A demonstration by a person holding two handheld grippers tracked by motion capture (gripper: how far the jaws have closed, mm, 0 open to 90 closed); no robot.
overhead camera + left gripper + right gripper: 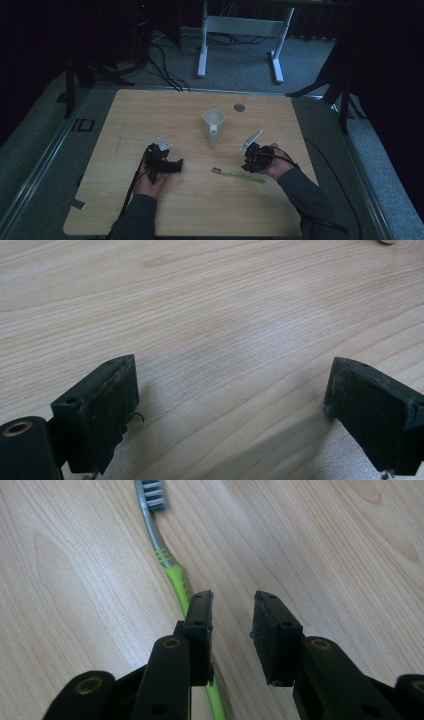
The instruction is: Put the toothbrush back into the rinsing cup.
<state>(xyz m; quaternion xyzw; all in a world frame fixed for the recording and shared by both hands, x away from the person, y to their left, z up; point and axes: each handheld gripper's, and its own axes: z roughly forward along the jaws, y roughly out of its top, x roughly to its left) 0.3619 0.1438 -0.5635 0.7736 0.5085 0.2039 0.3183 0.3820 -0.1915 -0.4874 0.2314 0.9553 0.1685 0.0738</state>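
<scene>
Toothbrush (pixel 239 175) lying flat on the tabletop (pixel 150 115), just below the right tongs (pixel 251 165); white cup (pixel 213 125) standing upright nearby, apparently holding nothing. Left tongs (pixel 230 390) resting wide, gripping nothing, likely waiting. Right tongs (pixel 232 625) hovering narrowed but gripping nothing, the green handle (pixel 176 577) passing under one pad, seemingly lining up a pickup.

Both forearms wear dark grey-blue sleeves. The left gripper (pixel 172 165) and right gripper (pixel 248 167) are black, each topped by a pale grey three-cornered plate and trailing a black cable. Their blocky black jaws carry scuffed pads, with brass-ringed screw holes behind them.
</scene>
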